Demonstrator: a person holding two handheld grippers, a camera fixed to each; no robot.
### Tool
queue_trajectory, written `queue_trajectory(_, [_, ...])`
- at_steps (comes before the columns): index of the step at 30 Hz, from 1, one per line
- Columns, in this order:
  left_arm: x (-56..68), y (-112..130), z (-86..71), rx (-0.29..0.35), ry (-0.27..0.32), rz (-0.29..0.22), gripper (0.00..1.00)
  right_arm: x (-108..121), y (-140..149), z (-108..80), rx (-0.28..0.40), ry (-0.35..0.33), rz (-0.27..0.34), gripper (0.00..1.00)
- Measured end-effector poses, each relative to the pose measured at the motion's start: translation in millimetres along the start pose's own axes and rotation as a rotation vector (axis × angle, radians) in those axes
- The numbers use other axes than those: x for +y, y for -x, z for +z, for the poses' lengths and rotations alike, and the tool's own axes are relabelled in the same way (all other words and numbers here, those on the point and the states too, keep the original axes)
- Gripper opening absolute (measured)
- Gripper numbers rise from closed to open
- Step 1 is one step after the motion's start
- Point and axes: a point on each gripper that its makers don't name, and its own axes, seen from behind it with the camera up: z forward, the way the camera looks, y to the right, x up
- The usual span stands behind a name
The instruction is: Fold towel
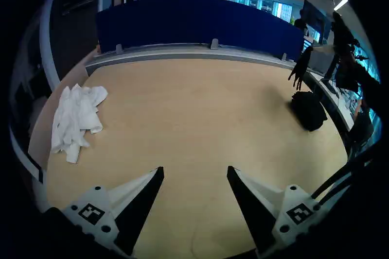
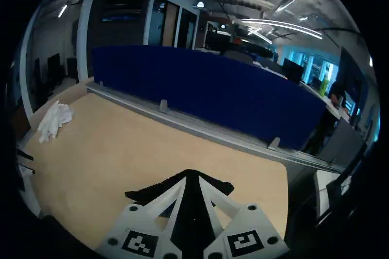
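Towel (image 1: 75, 115), seemingly crumpled, lies well beyond left claw (image 1: 194, 176).

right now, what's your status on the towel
Left gripper open, empty, over the table. Right gripper shut, by a black bundle. White towel crumpled at the table's edge, untouched. Nothing lies between it and the left gripper.

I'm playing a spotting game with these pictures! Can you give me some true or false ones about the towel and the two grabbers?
1. The white towel lies crumpled in a heap. True.
2. The left gripper is shut on the towel. False: it is open over the bare table, apart from the towel.
3. A blue divider stands behind the table. True.
4. The towel lies on the floor. False: it lies on the table, near its edge.
5. The right gripper is wide open. False: its fingers are together.
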Motion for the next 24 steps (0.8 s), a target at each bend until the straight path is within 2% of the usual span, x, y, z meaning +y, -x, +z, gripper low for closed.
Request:
queue_trajectory(11, [-1.4, 3, 3.0, -0.005, 0.002, -0.005, 0.97, -2, 17, -6.7, -0.021, 0.003, 0.016, 0.03])
queue_trajectory(24, [11.9, -3, 3.0, -0.005, 0.034, 0.018, 0.97, 5, 55, -42.1, -0.047, 0.032, 0.062, 0.03])
